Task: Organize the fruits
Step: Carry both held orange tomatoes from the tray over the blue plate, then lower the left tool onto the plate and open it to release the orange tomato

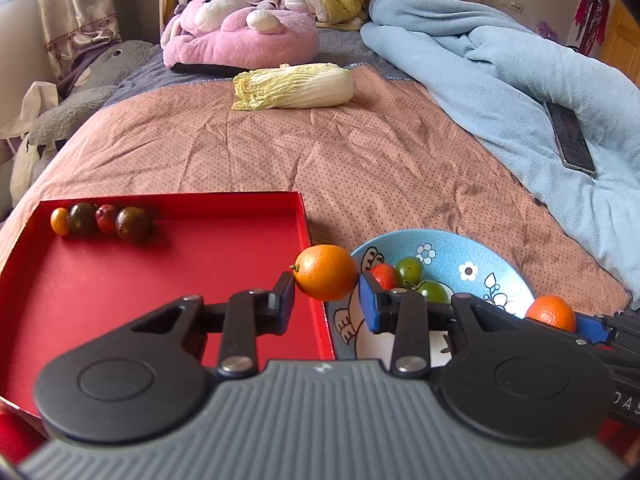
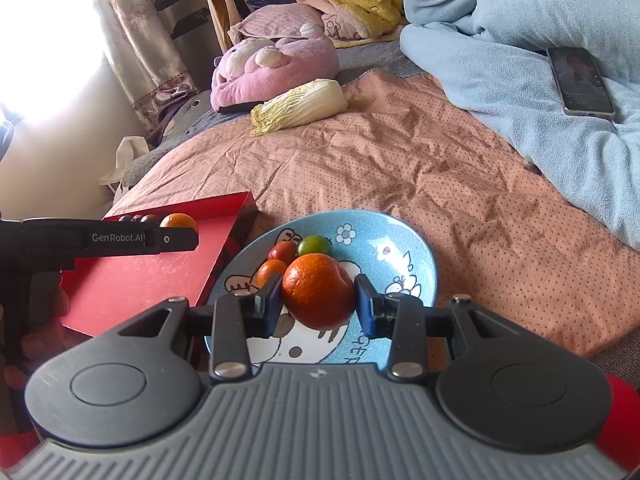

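My left gripper (image 1: 326, 292) is shut on a small orange kumquat (image 1: 326, 272), held over the right wall of the red tray (image 1: 160, 280). Several small tomatoes (image 1: 104, 220) lie in a row at the tray's far left. My right gripper (image 2: 318, 300) is shut on a mandarin (image 2: 318, 296) above the blue cartoon bowl (image 2: 400, 256); the mandarin also shows in the left wrist view (image 1: 552, 312). The bowl (image 1: 460, 256) holds a red tomato (image 2: 282, 250), a green one (image 2: 314, 245) and an orange one (image 2: 272, 270). The left gripper also shows in the right wrist view (image 2: 176, 236) over the tray.
A napa cabbage (image 1: 294, 86) lies further up the pink dotted bedspread (image 1: 360, 160). A light blue blanket (image 1: 520, 80) with a phone (image 1: 572, 138) on it covers the right side. Plush toys (image 1: 240, 36) sit at the head of the bed.
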A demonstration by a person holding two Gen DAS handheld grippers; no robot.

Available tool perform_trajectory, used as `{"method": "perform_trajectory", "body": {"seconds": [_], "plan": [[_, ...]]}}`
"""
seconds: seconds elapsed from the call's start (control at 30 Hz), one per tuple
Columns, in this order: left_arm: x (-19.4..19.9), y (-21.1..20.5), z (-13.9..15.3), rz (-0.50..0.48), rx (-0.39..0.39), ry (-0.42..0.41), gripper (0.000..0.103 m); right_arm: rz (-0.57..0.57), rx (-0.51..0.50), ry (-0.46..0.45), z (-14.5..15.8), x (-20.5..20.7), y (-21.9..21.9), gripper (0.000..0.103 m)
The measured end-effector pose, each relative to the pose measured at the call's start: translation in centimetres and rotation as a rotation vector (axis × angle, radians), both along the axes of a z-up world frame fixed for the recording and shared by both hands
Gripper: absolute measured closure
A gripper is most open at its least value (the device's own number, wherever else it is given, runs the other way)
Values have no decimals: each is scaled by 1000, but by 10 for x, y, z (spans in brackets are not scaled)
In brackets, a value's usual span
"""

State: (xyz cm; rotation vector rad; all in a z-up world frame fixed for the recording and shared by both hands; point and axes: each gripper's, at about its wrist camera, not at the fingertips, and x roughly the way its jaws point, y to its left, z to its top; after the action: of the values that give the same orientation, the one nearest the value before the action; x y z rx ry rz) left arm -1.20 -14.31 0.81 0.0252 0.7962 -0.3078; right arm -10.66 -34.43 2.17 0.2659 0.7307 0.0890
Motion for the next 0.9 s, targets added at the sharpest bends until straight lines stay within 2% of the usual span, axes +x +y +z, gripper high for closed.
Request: {"method": "perform_trajectory", "body": {"seconds": [0.9], "plan": [[-18, -45, -30, -122, -7, 75, 65, -26, 0, 7, -2, -7, -12, 60]]}}
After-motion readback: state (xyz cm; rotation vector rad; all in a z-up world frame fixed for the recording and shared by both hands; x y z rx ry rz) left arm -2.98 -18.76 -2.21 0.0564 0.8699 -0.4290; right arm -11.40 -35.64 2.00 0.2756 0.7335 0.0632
